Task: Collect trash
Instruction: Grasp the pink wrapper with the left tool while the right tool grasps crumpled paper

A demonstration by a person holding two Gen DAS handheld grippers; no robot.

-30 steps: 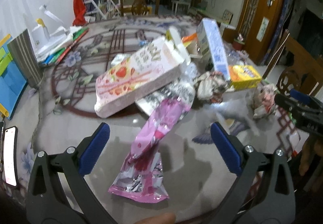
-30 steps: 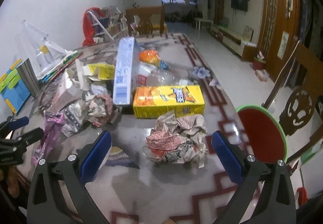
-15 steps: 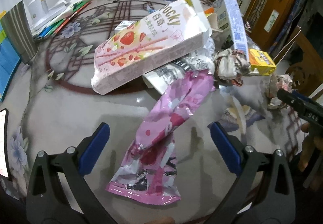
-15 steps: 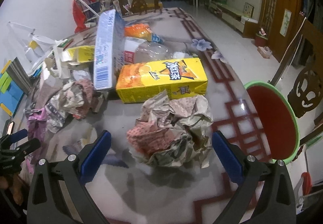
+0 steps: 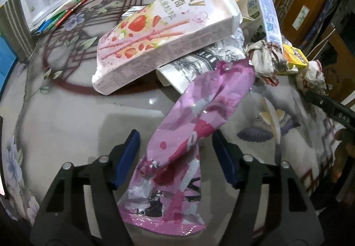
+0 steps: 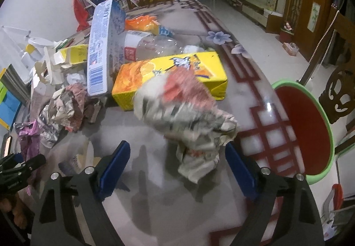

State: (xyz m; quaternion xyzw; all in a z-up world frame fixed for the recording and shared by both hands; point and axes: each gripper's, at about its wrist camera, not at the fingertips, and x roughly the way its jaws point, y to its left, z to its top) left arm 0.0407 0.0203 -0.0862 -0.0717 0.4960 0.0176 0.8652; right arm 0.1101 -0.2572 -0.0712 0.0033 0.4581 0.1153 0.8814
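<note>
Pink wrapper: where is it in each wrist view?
Left wrist: pink wrapper centre to bottom, running down between the blue pads.
Right wrist: far left edge, small, beside crumpled paper.
Shared landmark: the yellow box, at right edge in left view, centre in right view.

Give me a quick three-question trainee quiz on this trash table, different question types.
1. True or false: the left gripper has the pink foil wrapper between its closing jaws.
2. Multiple choice: the crumpled paper ball in front of the right gripper lies nearest: A) yellow juice carton B) red bucket C) phone.
3. Fill in: the strawberry Pocky box leans on other ____.

Key: 1 true; 2 A; 3 trash.
</note>
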